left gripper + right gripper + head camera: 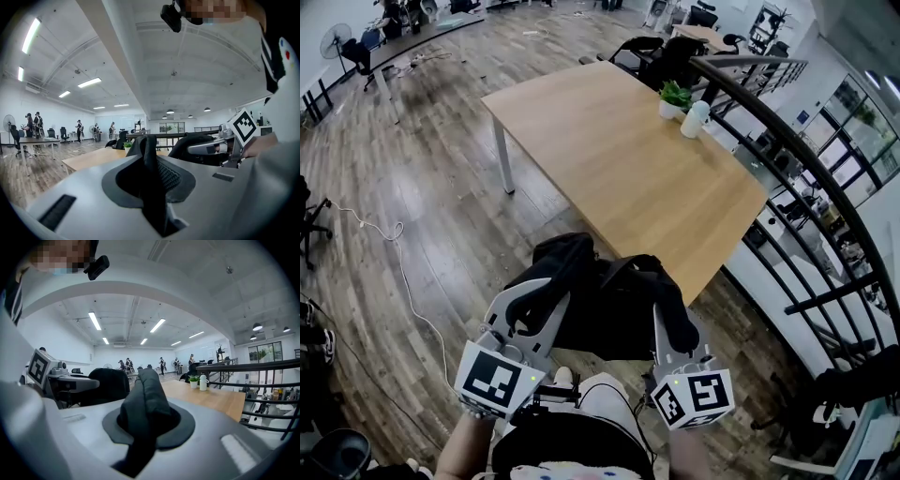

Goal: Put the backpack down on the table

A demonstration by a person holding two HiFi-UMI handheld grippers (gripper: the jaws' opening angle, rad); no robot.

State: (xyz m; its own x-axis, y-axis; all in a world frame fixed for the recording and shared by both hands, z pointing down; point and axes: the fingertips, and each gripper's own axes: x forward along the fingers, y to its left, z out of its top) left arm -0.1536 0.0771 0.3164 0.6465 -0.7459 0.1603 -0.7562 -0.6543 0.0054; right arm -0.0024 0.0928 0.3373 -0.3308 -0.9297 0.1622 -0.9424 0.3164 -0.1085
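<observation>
A black backpack (pixel 614 305) hangs in the air between my two grippers, just short of the near corner of the wooden table (pixel 619 159). My left gripper (pixel 551 289) is shut on a black shoulder strap (pixel 149 161), which stands up out of its jaws. My right gripper (pixel 664 307) is shut on the other padded strap (pixel 146 397). In both gripper views the table top (pixel 208 399) lies level just ahead, and each view shows the other gripper beside it.
A small potted plant (pixel 675 97) and a white bottle (pixel 695 119) stand at the table's far right edge. A dark metal railing (pixel 806 159) runs along the right side. Office chairs, desks and several people fill the far end of the wood-floored room.
</observation>
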